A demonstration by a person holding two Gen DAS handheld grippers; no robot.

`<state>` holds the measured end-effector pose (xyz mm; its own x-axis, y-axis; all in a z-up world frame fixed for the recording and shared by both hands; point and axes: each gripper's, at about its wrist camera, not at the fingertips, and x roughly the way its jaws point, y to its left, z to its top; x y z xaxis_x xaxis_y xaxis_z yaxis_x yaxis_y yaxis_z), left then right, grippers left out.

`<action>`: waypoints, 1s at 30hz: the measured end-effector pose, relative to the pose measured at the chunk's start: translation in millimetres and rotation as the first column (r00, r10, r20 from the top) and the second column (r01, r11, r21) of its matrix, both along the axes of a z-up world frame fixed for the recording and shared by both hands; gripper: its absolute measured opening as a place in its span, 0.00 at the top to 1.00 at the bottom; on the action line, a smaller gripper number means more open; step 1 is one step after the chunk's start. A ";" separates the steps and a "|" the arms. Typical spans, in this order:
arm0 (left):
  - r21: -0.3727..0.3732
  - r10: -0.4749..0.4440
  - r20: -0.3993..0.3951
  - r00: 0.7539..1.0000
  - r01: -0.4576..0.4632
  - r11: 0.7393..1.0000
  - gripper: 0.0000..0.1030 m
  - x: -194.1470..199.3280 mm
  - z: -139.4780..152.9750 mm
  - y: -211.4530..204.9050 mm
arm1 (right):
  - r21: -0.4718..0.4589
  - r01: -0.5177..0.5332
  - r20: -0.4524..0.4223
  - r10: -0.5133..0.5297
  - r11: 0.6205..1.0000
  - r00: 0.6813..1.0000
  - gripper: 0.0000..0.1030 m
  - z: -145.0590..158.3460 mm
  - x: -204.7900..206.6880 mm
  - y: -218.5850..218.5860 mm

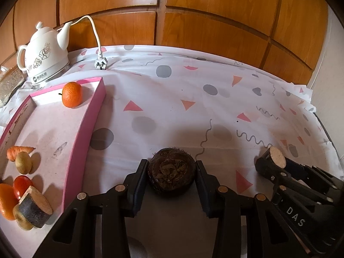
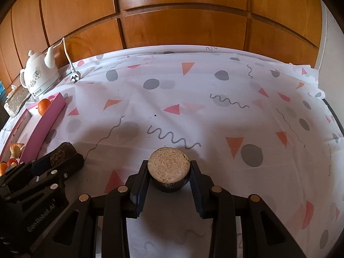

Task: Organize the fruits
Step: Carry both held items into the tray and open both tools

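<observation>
Dark round fruit (image 1: 171, 173) sits clamped between my left gripper (image 1: 172, 172) jaws, low over the desk (image 1: 172, 99). My right gripper (image 2: 169, 172) jaws grip a cut piece (image 2: 168, 168), pale face up. Left of both, the pink tray (image 1: 86, 142) holds an orange (image 1: 72, 94), a carrot (image 1: 18, 151) and a tomato (image 1: 21, 185). A white kettle (image 1: 44, 56) stands behind.
</observation>
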<state>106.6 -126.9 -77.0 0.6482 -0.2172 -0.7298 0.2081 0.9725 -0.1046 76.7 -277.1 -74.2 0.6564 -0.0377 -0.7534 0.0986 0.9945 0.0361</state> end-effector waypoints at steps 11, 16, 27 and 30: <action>-0.027 -0.015 0.048 0.999 0.016 1.000 0.59 -27.2 30.8 12.9 | -0.011 -0.024 -0.005 0.024 1.000 1.000 0.65 2.3 -4.7 7.3; -0.042 -0.011 0.085 0.996 0.014 0.999 0.59 -38.5 51.4 25.3 | -0.010 -0.050 0.002 0.050 0.999 0.999 0.65 6.0 -6.2 17.7; -0.063 0.065 0.096 0.993 -0.059 0.996 0.59 -49.1 69.5 78.2 | 0.054 -0.155 0.025 0.154 0.986 0.988 0.65 25.5 -1.1 52.7; -0.066 0.096 0.099 0.990 -0.090 0.994 0.59 -50.1 72.3 98.4 | 0.069 -0.203 0.032 0.202 0.977 0.979 0.65 32.6 2.5 68.2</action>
<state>56.5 -28.5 -4.7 0.7383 -0.1946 -0.6458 0.1294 0.9806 -0.1475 79.2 -208.9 -41.6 0.6637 0.1516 -0.7325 -0.1064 0.9884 0.1082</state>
